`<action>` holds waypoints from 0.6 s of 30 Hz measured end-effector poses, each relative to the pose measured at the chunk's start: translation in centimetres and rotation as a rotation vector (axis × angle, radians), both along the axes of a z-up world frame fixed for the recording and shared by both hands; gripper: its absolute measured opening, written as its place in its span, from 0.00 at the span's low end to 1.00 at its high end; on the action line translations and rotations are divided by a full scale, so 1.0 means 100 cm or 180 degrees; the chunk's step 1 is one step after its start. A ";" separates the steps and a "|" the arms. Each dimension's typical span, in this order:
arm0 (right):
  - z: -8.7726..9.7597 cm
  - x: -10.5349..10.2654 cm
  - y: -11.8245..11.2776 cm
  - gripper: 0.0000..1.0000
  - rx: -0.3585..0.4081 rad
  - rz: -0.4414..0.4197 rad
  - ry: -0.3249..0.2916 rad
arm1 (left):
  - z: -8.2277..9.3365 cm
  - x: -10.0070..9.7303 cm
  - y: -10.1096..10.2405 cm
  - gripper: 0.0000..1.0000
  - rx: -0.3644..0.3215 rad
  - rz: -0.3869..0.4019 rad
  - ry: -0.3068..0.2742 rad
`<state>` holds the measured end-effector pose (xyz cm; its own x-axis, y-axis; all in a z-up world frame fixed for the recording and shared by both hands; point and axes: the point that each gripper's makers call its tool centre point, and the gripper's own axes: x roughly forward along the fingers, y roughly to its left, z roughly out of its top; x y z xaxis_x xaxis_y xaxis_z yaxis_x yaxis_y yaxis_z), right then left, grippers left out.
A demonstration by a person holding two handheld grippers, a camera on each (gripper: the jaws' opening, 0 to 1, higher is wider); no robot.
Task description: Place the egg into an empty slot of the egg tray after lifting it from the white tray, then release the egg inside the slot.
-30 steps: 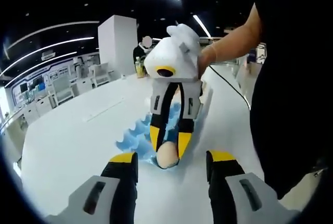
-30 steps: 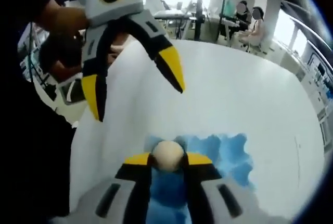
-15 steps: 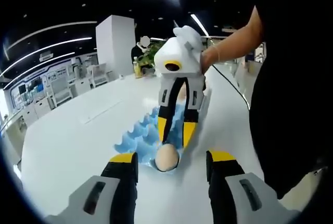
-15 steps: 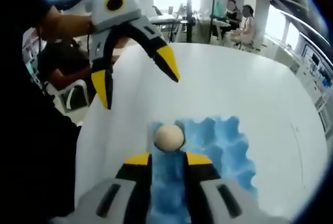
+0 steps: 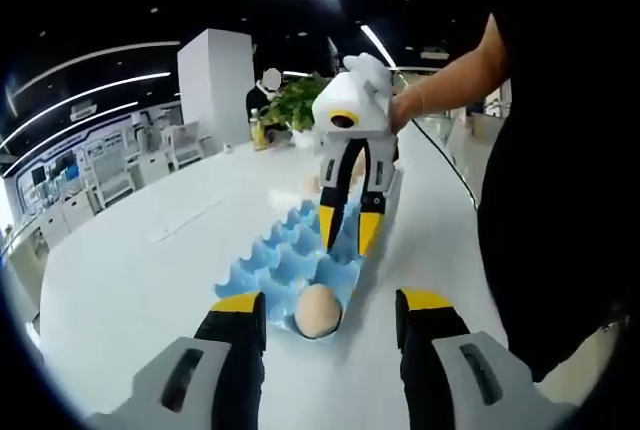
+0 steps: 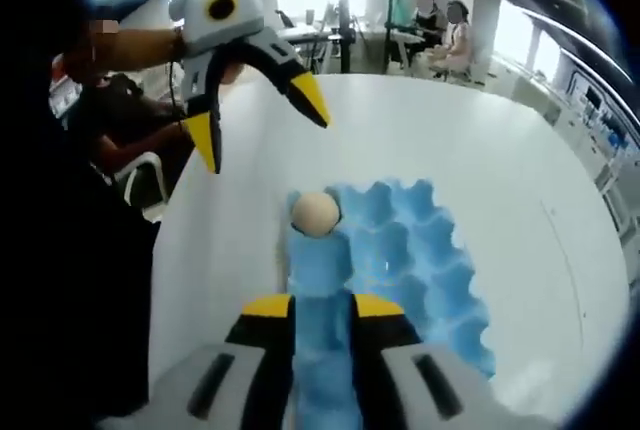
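Note:
A tan egg (image 5: 317, 310) (image 6: 314, 213) sits in the corner slot of the blue egg tray (image 5: 270, 262) (image 6: 400, 250), free of both grippers. In the left gripper view my right gripper (image 5: 348, 228) hangs above the tray, past the egg, its jaws slightly apart and empty. Its own view shows the right gripper (image 6: 323, 306) drawn back from the egg, over the tray's near end. My left gripper (image 5: 331, 301) is open just in front of the egg. Seen from the right gripper view, the left gripper (image 6: 258, 120) hovers wide open beyond the tray.
The tray lies on a long white table (image 5: 130, 270) (image 6: 480, 150). A person in black (image 5: 555, 200) stands close along the table's edge. A white pillar (image 5: 215, 80) and a green plant (image 5: 300, 102) stand at the far end; people sit in the background (image 6: 440, 25).
The right gripper has let go of the egg and lifted back from it. The egg stays in the tray's corner slot. The left gripper has hardly moved.

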<state>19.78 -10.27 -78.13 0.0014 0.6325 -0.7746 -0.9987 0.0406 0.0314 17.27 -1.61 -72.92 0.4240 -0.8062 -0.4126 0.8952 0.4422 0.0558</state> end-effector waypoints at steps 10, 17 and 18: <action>-0.001 0.003 -0.049 0.22 -0.0114 -0.0260 -0.0016 | 0.000 -0.001 0.000 0.52 0.0014 -0.0010 0.0021; -0.003 0.004 -0.077 0.22 -0.0216 -0.0374 -0.0045 | 0.002 0.000 -0.002 0.52 0.0010 -0.0021 0.0013; -0.004 0.004 -0.080 0.22 -0.0225 -0.0385 -0.0045 | 0.002 0.000 -0.002 0.51 0.0015 -0.0022 0.0014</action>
